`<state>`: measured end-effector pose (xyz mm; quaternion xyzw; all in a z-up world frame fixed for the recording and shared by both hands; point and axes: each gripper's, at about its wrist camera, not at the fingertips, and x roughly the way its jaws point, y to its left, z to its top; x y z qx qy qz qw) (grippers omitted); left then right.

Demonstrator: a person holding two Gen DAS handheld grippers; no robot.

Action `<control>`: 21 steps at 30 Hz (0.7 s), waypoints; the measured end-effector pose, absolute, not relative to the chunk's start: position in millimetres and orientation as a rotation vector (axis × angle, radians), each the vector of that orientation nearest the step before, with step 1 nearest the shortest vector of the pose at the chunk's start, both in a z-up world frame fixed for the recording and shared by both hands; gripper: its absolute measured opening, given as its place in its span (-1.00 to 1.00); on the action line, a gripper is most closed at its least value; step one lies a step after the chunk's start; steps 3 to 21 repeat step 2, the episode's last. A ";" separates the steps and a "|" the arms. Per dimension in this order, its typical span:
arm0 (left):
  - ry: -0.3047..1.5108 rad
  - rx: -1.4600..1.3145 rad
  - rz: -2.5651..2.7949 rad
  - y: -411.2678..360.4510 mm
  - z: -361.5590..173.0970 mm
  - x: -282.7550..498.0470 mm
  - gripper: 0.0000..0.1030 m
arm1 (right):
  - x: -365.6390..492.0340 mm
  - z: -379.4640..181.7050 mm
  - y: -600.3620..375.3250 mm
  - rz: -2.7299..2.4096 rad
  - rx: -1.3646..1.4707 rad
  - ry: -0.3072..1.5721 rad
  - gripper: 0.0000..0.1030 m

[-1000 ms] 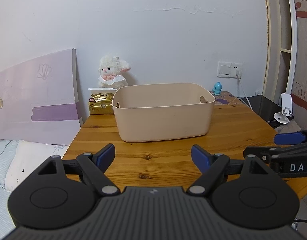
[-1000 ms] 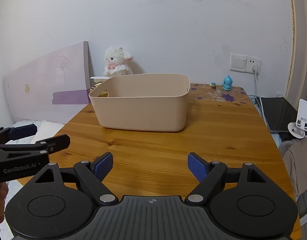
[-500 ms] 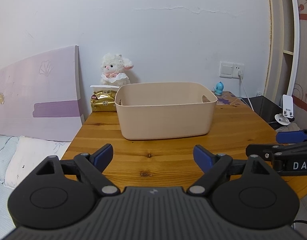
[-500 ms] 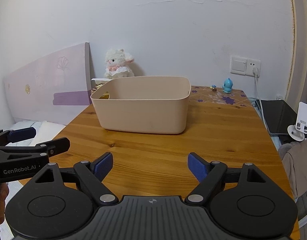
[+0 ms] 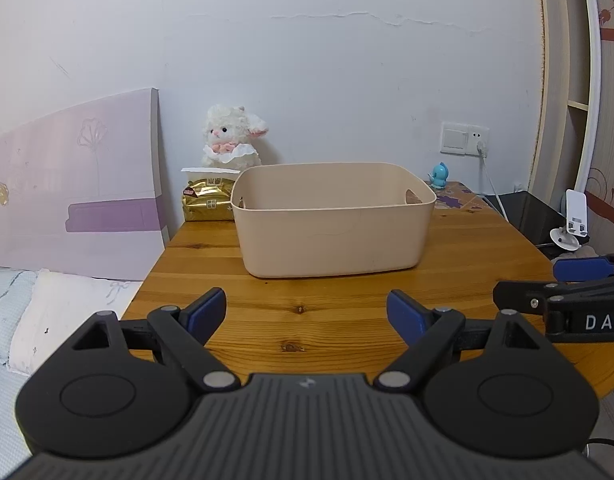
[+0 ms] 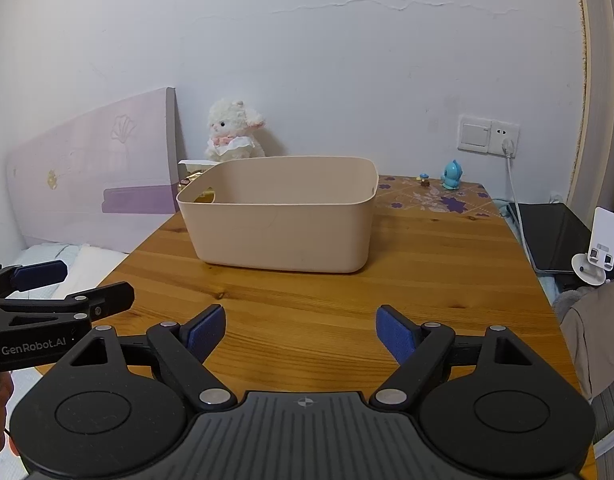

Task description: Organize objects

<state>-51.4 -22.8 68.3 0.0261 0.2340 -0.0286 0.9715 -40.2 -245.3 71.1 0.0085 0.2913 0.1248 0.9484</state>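
Note:
A beige plastic bin point(image 5: 333, 224) stands on the wooden table point(image 5: 347, 304); it also shows in the right wrist view point(image 6: 281, 216). Behind it sit a white plush lamb point(image 5: 231, 136), a gold packet point(image 5: 209, 200) and a small blue figurine point(image 5: 441, 175). The lamb point(image 6: 233, 130) and the figurine point(image 6: 451, 176) also show in the right wrist view. My left gripper point(image 5: 307, 312) is open and empty above the table's near edge. My right gripper point(image 6: 301, 330) is open and empty, to the right of the left one. The bin's inside is mostly hidden.
A lilac headboard panel point(image 5: 75, 188) leans at the table's left, with bedding point(image 5: 35, 312) below. A black tablet point(image 6: 555, 236), a white phone stand point(image 6: 599, 248) and a wall socket with cable point(image 6: 489, 136) are at the right. A purple-flowered mat point(image 6: 435, 198) lies at the back right.
Both grippers have tilted or risen slightly, so the bin and table sit a little lower in view. Nothing on the table has moved.

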 end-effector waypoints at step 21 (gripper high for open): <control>0.473 0.053 -0.059 -22.9 67.2 -51.5 0.72 | -38.6 70.6 -245.4 0.253 0.016 0.596 0.64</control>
